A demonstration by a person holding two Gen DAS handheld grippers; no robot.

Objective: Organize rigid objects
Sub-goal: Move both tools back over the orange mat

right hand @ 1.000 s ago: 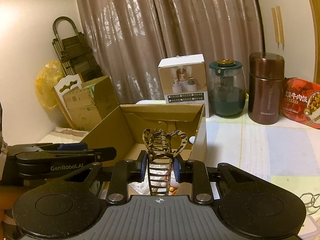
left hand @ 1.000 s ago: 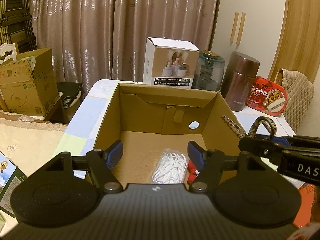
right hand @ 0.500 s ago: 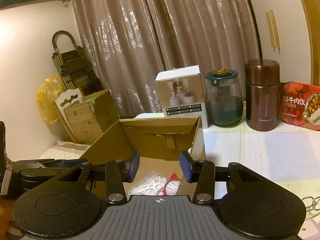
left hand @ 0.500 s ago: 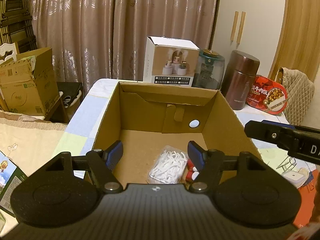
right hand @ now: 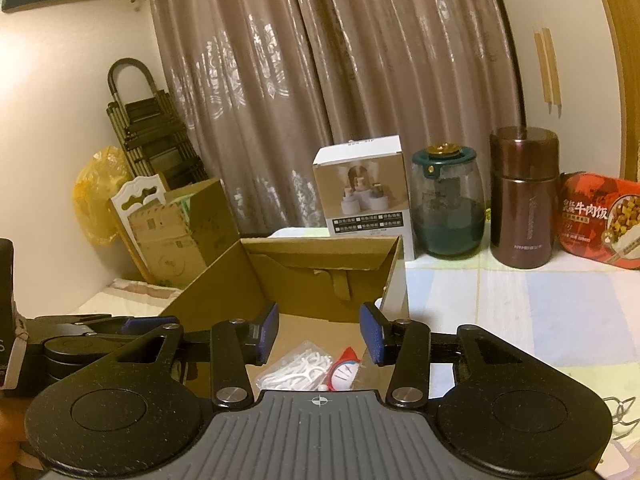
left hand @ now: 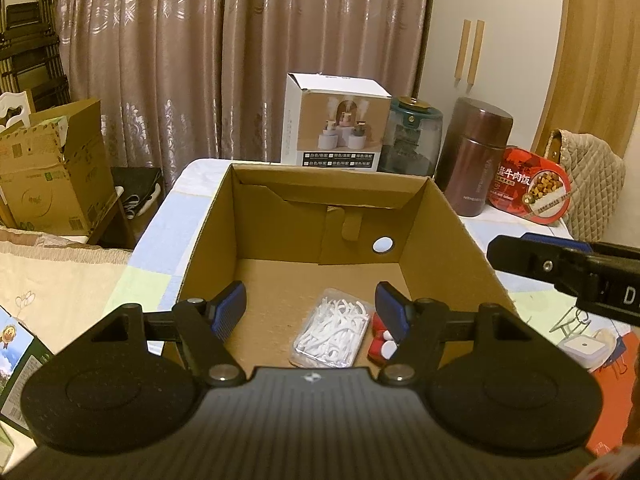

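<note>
Since a second ago the right tongs [right hand: 318, 334] have let go of the patterned hair claw they carried and drawn back; the claw is now in neither view, so whether it landed in the box cannot be told.

Cardboard box [left hand: 452, 220]: open, on the tabletop [right hand: 532, 320], its far wall just before the white carton [left hand: 336, 124], the glass jar [left hand: 410, 138] and the brown flask [left hand: 476, 156]. On the near right of its floor lie a clear case of white floss picks [left hand: 332, 330] and, touching its right side, a small red-and-white item [left hand: 380, 344].

Left tongs [left hand: 310, 306]: spread, holding nothing, hovering over the near edge of the box.

Right tongs: spread, empty, at the box's right wall.

Items still outside: a small white square object [left hand: 582, 348] and a wire piece [left hand: 570, 320] on the tabletop right of the box.

Risks, as judged:
- The two tongs stand close together; a reach across to the right could bring them into collision.
- A low approach may catch the right wall and shift the light box toward the jar and flask.
- The thin wire piece may slip from a flat grip.
</note>
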